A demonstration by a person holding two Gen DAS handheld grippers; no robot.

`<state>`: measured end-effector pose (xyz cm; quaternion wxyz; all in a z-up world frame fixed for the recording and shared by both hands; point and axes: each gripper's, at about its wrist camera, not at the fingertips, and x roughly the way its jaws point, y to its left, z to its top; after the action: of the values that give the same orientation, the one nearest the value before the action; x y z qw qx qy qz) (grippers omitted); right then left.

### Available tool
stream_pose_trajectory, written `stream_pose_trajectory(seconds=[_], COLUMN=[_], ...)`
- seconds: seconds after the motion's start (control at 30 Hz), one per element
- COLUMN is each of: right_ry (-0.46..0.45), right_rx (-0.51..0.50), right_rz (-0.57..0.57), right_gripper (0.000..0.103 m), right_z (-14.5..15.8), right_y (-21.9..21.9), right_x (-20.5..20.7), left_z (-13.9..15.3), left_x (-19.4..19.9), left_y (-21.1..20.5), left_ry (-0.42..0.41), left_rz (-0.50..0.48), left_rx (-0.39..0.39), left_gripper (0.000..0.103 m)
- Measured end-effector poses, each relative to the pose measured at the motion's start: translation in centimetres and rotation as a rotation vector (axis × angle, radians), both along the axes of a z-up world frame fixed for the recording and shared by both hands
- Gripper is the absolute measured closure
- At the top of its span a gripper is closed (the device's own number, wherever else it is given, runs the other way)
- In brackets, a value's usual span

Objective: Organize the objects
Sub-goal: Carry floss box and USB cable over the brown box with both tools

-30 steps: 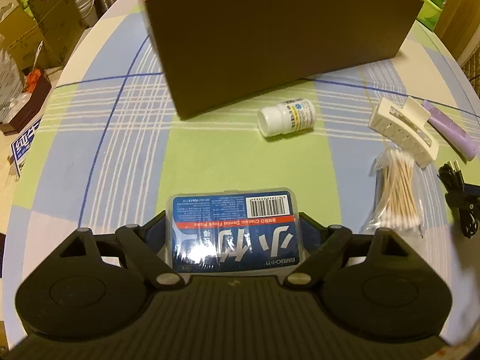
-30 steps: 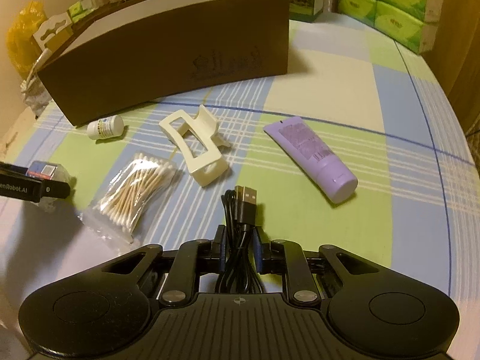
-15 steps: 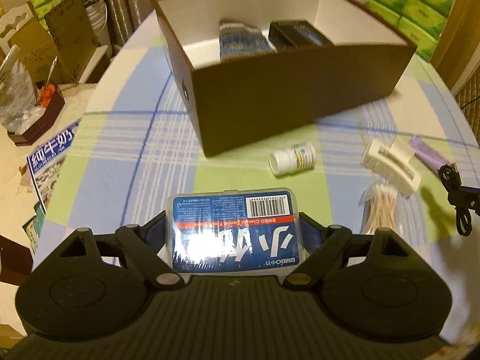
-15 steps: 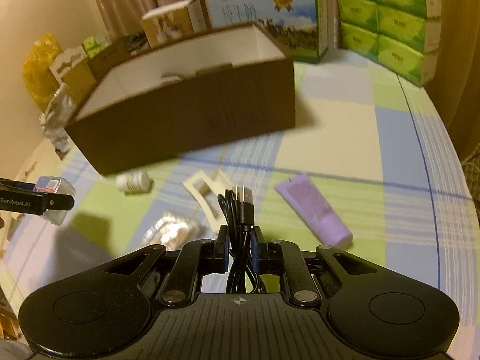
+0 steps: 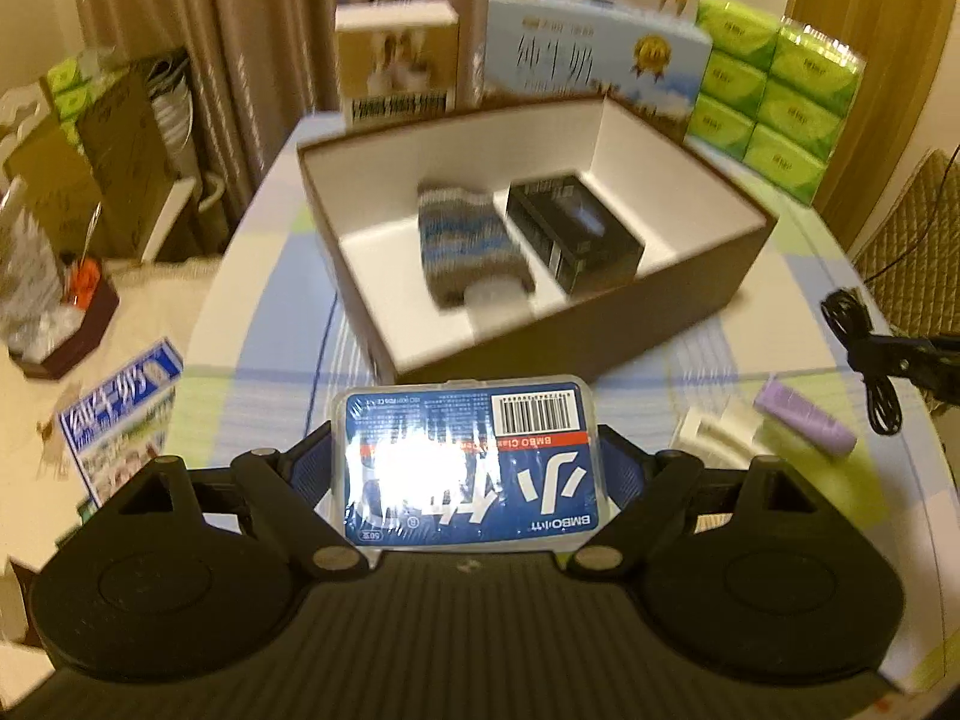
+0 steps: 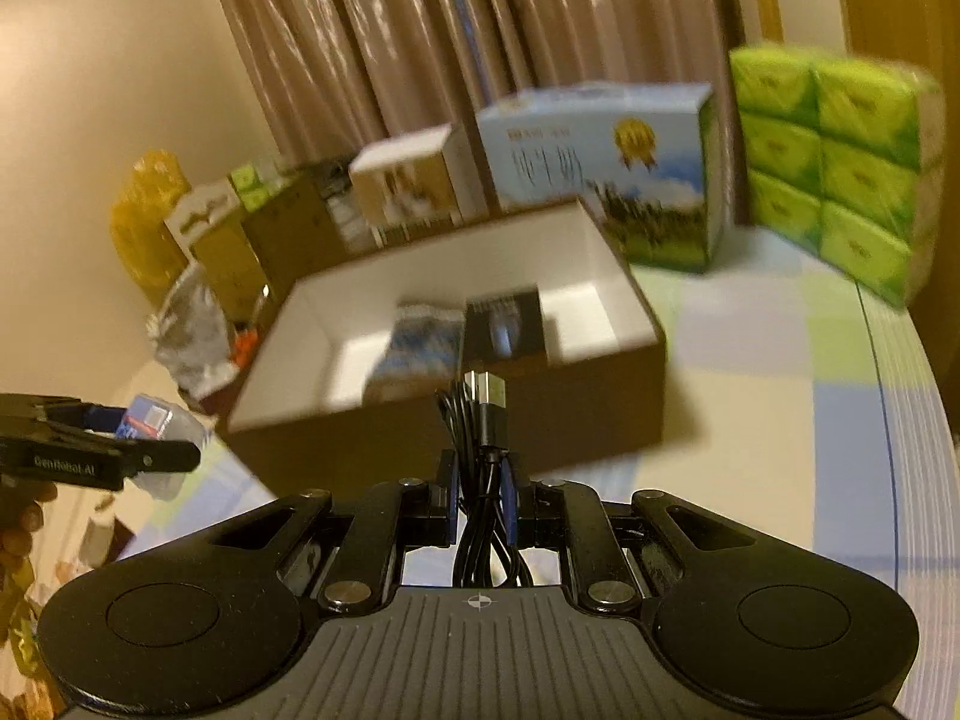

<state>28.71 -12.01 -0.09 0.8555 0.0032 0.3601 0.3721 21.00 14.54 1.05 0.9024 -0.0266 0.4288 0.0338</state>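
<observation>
Bottom centre of the left wrist view: left gripper [image 5: 467, 461] clamped on a flat clear plastic dental floss pick case [image 5: 468, 465] with a glossy blue label and barcode, pads pressing its two short sides. Above it, mid-frame, an open rectangular brown cardboard box [image 5: 600, 336] with a white lining sits on the checked desk [image 5: 264, 384]. Inside lie a striped knitted item [image 5: 465, 240] and a black rectangular carton [image 5: 573, 231], side by side. Lower right: cream plastic hair claw [image 5: 717, 429], lilac soft tube [image 5: 804, 425] just beside it. Right wrist view, bottom centre: right gripper [image 6: 483, 501] closed tight on a coiled black USB cable [image 6: 483, 456], metal plug upward. Green tissue packs [image 6: 840, 168] stacked upper right; blurred.
</observation>
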Motion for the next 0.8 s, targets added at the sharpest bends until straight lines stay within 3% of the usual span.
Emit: stream_pose_trajectory(seconds=[0.33,0.8], right_ry=[-0.069,-0.033], right_rx=[0.010,-0.081], right_rz=[0.001,-0.036], right_gripper=[0.092,0.092], right_z=[2.6,-0.4], right_y=[4.5,8.4], right_x=[6.6,13.9], left_z=[3.0,1.6], left_x=[6.6,15.5], left_y=[1.4,4.1], left_ry=[-0.081,-0.044], left_rz=[-0.074,-0.097], left_rx=[0.057,0.074], left_gripper=[0.019,0.019])
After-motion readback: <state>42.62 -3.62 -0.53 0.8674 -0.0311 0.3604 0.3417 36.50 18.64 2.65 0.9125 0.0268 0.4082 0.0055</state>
